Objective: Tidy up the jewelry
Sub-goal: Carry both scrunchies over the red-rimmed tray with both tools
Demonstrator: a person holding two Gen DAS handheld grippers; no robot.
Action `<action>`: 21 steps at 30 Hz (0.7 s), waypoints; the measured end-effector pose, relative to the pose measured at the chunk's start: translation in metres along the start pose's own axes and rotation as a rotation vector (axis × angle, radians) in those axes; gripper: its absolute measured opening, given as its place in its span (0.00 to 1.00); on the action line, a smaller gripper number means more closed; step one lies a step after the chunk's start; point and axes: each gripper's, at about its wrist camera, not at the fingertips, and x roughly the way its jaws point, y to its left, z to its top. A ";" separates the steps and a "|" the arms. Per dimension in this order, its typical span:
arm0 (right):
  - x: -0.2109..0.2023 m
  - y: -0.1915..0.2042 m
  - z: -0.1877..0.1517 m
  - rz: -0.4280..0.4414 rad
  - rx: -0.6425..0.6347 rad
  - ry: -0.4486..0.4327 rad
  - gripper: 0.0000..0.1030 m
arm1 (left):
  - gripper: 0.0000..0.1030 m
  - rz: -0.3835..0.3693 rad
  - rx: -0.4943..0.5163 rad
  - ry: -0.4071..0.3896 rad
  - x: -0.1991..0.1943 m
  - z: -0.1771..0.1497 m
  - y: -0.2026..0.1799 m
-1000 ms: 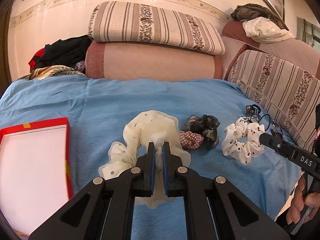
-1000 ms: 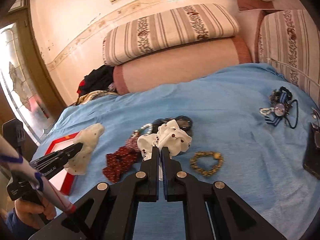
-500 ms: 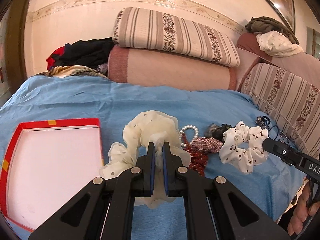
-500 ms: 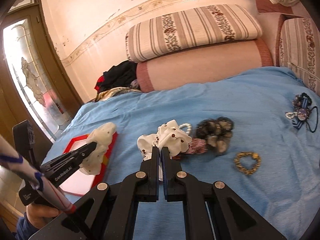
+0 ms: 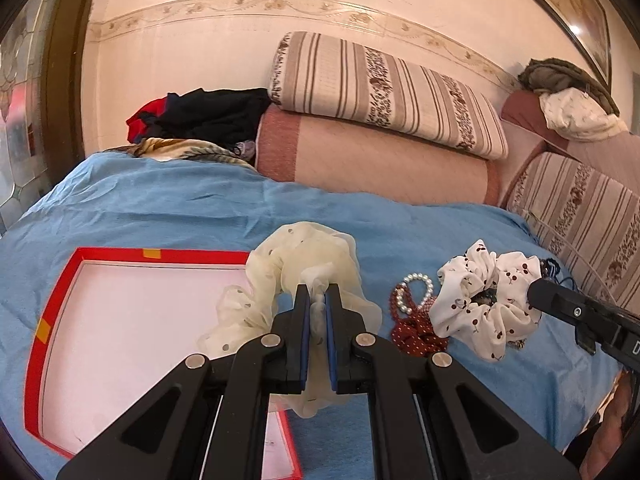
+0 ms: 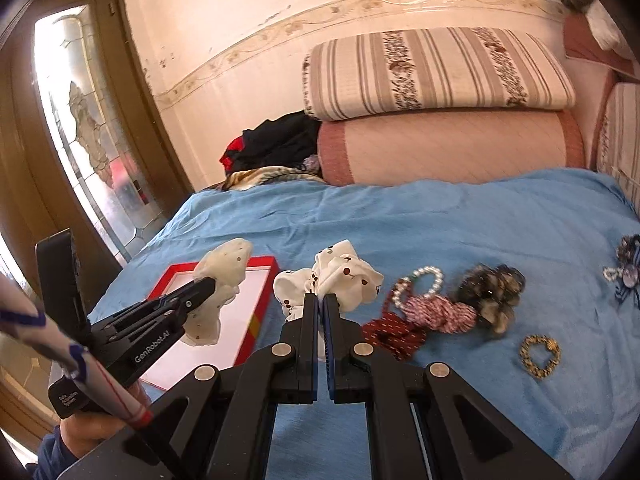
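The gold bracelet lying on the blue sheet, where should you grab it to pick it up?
Pinch one side of the gold bracelet from straight above. It lies flat as an open ring on the blue sheet, apart from the other pieces, so one finger could go inside the loop and one outside.

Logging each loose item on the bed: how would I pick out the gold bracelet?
Start at the blue bedspread and find the cluster of scrunchies and beads lying near its middle. The gold bracelet lies alone, nearer the camera and to the right of the dark scrunchie. It is the only small golden ring of beads, touching nothing else.
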 end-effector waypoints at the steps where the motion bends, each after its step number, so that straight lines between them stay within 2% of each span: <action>1: 0.001 0.003 0.001 0.004 -0.005 0.001 0.03 | 0.07 0.008 -0.006 -0.004 -0.001 0.001 0.003; 9: 0.019 0.035 0.014 0.046 -0.052 0.022 0.03 | 0.07 0.085 -0.076 -0.027 -0.006 0.016 0.044; 21: 0.061 0.083 0.029 0.132 -0.099 0.070 0.03 | 0.08 0.189 -0.175 0.000 0.003 0.030 0.117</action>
